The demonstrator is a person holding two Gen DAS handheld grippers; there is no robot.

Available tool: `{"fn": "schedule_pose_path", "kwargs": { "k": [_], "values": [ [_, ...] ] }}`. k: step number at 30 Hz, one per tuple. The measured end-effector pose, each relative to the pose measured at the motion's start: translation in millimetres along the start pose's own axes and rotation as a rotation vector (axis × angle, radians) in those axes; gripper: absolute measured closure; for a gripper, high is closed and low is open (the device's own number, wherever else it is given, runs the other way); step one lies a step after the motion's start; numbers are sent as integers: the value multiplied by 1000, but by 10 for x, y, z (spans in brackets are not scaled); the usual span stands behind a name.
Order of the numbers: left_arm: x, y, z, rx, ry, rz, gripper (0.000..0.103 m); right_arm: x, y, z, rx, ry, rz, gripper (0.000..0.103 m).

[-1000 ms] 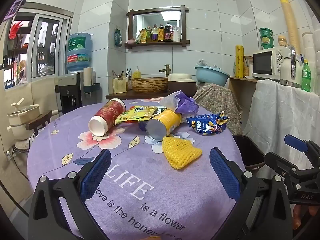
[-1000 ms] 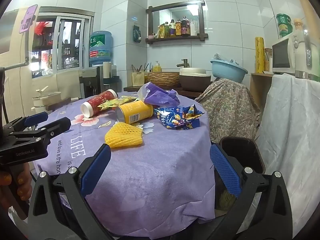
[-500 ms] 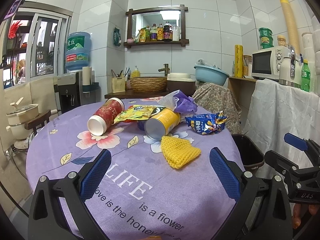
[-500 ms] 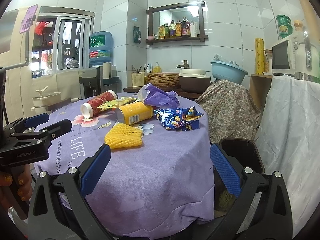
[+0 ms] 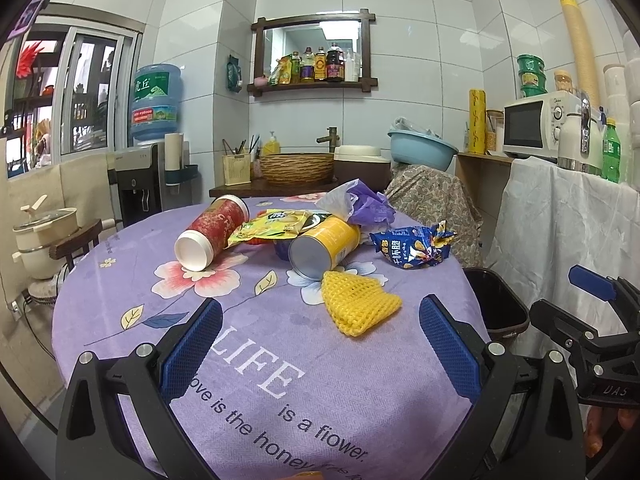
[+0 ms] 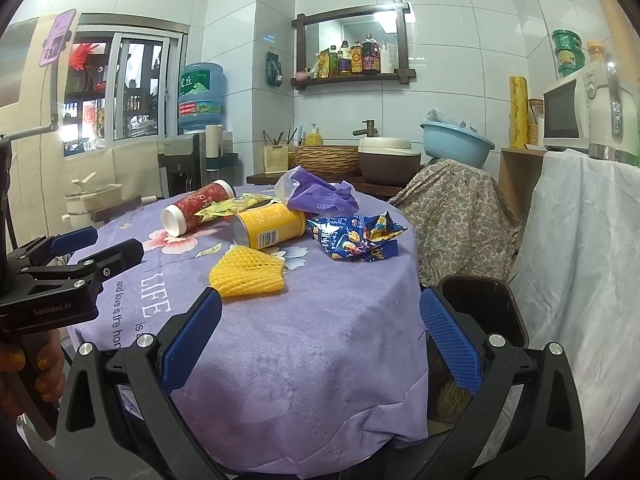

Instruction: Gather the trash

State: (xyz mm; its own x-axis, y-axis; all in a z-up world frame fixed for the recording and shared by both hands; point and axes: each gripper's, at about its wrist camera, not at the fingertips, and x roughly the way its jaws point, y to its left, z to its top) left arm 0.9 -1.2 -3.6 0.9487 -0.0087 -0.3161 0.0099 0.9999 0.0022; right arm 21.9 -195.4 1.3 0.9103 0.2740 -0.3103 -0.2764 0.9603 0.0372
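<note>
Both claws spread wide and empty — trash on the table ahead.
Left claw (image 5: 316, 344) and right claw (image 6: 320, 340) hold nothing. Nearest ahead: yellow foam net (image 5: 358, 304), then yellow can (image 5: 324, 246) lying on its side, blue snack bag (image 5: 414, 244) — red tube (image 5: 212, 230) beyond, left. Black bin (image 6: 480, 304) sits beside the right claw's right finger.

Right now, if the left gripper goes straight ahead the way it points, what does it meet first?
Probably the yellow foam fruit net, lying between the open left gripper and the yellow tin can; depth is uncertain, and it sits slightly right of centre.
</note>
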Motion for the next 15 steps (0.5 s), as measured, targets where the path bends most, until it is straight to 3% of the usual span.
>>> {"fn": "schedule_pose_path", "kwargs": {
  "k": [15],
  "values": [
    [9, 9, -30, -4, 1, 0, 5, -9, 10, -9, -2, -3, 0, 5]
  ]
}}
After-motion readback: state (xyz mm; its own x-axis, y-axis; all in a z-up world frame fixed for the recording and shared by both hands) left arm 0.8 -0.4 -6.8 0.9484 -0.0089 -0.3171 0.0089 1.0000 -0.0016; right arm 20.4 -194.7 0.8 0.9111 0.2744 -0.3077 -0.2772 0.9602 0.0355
